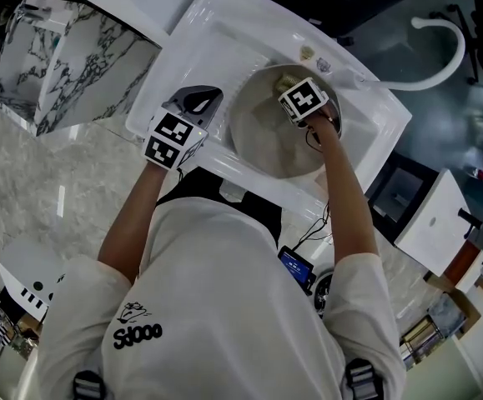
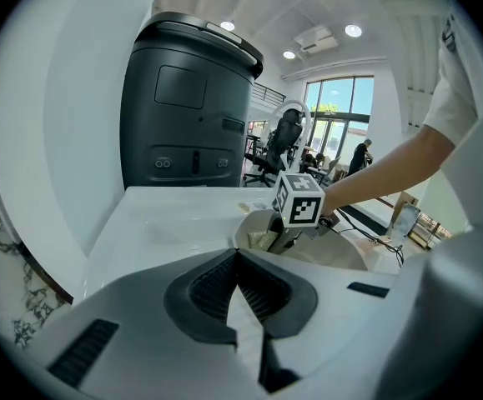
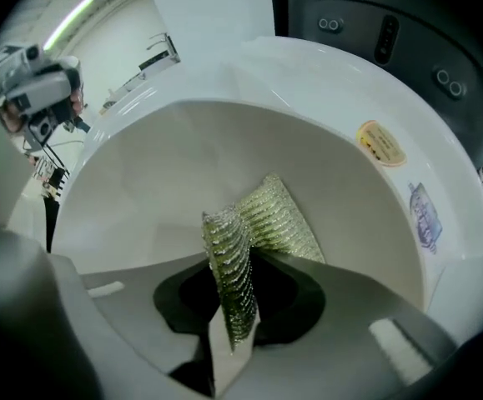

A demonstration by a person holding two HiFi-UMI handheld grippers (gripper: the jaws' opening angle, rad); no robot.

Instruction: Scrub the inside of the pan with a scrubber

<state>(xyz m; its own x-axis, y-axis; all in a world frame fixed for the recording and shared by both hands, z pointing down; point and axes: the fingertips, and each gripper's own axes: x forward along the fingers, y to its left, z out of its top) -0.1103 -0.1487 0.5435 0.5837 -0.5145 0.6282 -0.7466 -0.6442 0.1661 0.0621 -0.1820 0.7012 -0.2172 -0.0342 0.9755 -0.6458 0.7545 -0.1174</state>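
A round cream pan [image 1: 266, 140] lies in the white sink [image 1: 224, 36]. My right gripper [image 1: 291, 86] reaches into the pan at its far side and is shut on a gold-green mesh scrubber [image 3: 262, 219], which folds up between the jaws and rests against the pan's inner wall [image 3: 158, 182]. The left gripper view shows that gripper [image 2: 279, 240] with the scrubber [image 2: 261, 240] low inside the pan [image 2: 341, 255]. My left gripper [image 1: 199, 102] hovers over the sink's left near rim, outside the pan; its jaws [image 2: 236, 257] meet with nothing seen between them.
A tall black bin-like unit [image 2: 187, 107] stands behind the sink. A marble-patterned counter [image 1: 66, 57] lies left of the sink, and a white curved spout [image 1: 441, 52] at the far right. Two stickers [image 3: 380, 142] mark the sink rim beyond the pan.
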